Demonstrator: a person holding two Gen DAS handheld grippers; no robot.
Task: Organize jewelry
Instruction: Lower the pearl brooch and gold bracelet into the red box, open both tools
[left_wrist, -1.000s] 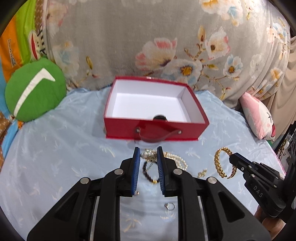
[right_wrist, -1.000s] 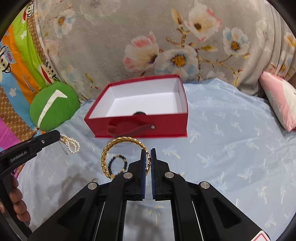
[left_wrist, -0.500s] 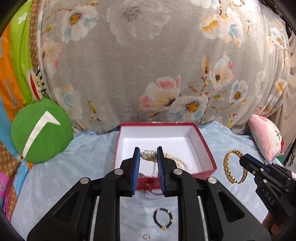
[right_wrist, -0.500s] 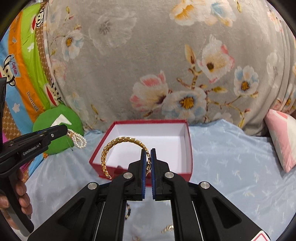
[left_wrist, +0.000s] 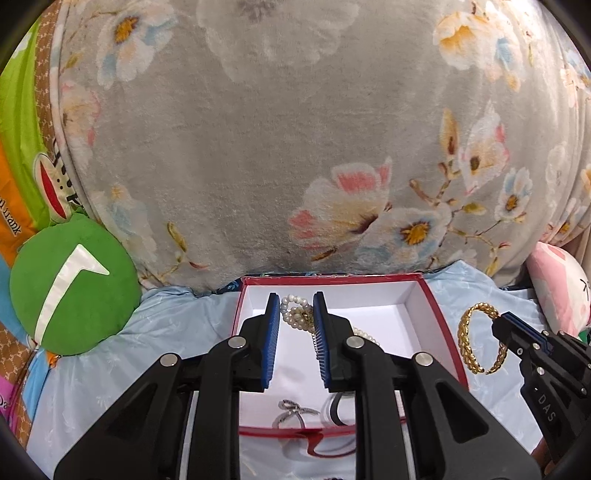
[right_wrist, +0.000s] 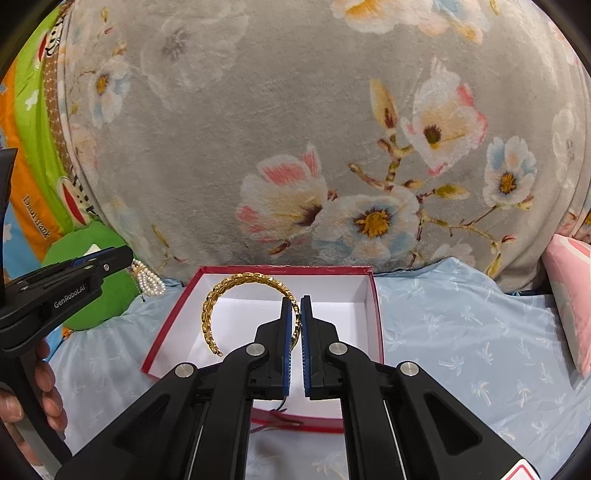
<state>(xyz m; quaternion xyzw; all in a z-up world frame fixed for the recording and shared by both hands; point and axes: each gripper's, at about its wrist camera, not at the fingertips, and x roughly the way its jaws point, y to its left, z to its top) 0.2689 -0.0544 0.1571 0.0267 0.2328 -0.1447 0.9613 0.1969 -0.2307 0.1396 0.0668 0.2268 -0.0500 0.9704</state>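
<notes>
My left gripper (left_wrist: 295, 304) is shut on a white pearl necklace (left_wrist: 295, 314), which hangs over the open red box (left_wrist: 439, 314) with white lining. A silver ring (left_wrist: 291, 410) and a black-and-white band (left_wrist: 334, 410) lie on the box floor near its front wall. My right gripper (right_wrist: 294, 302) is shut on a gold chain bangle (right_wrist: 236, 284), held above the same red box (right_wrist: 375, 321). In the left wrist view the right gripper (left_wrist: 498, 321) with the bangle (left_wrist: 469, 339) hovers just right of the box. In the right wrist view the left gripper (right_wrist: 125, 254) dangles the pearls (right_wrist: 149, 280) left of the box.
The box sits on a light blue bedspread (right_wrist: 461, 332). Behind it rises a grey floral blanket (left_wrist: 295, 147). A green round cushion (left_wrist: 74, 284) lies at the left, a pink pillow (right_wrist: 569, 288) at the right. A person's hand (right_wrist: 44, 391) holds the left gripper's handle.
Both grippers have risen and moved forward toward the box, carrying the pearls and the bangle. The box now lies right below them; the loose jewelry on the bedspread has dropped out of view.
</notes>
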